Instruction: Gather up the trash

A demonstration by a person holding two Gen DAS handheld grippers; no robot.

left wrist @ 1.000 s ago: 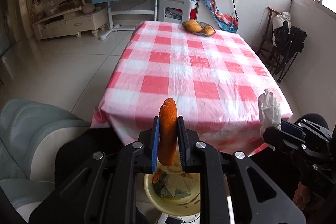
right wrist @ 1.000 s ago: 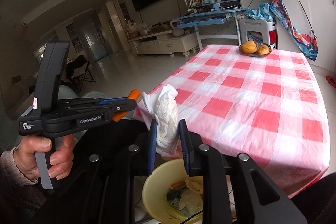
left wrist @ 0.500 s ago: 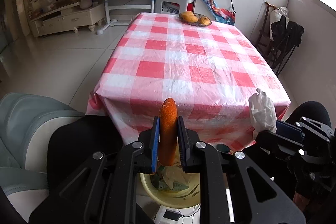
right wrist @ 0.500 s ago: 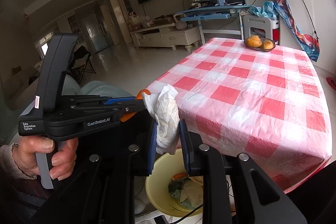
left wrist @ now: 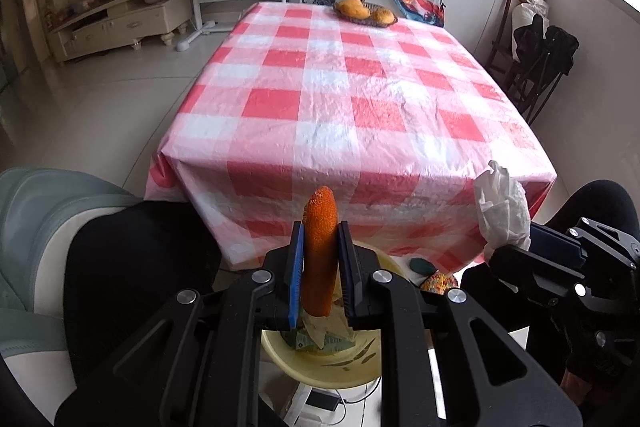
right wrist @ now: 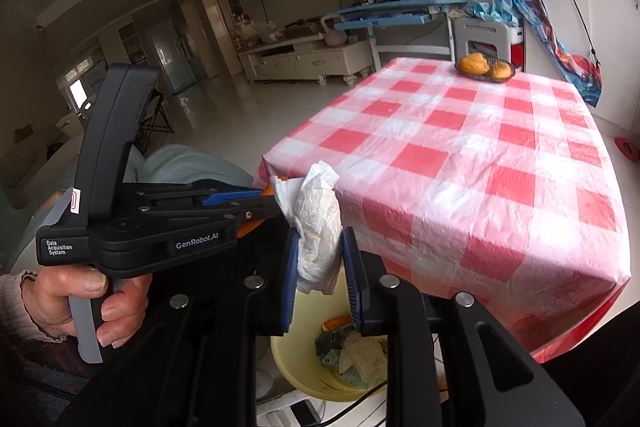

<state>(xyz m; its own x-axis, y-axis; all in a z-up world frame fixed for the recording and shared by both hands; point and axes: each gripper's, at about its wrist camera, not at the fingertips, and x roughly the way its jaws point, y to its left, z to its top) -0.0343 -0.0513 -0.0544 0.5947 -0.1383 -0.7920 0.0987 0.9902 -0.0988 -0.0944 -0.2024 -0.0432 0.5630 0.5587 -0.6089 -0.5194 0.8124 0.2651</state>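
My left gripper point(left wrist: 319, 259) is shut on an orange peel strip point(left wrist: 320, 251) that stands upright between its blue pads, just above a pale yellow bin point(left wrist: 320, 367) with wrappers inside. My right gripper point(right wrist: 319, 263) is shut on a crumpled white tissue point(right wrist: 316, 223), held over the same yellow bin point(right wrist: 304, 371). In the left wrist view the tissue point(left wrist: 502, 211) shows at the right, sticking up from the right gripper point(left wrist: 516, 251). In the right wrist view the left gripper point(right wrist: 264, 203) comes in from the left, held by a hand point(right wrist: 80, 303).
A table with a red and white checked cloth point(left wrist: 352, 95) stands ahead, with a basket of orange fruit point(left wrist: 366, 13) at its far end. A pale green seat point(left wrist: 36, 211) sits at the left. A black folded chair point(left wrist: 540, 67) stands right of the table. Cables and a power strip point(left wrist: 320, 401) lie under the bin.
The left gripper has sunk closer to the bin with the peel still in it. The right gripper holds the tissue almost where it was.
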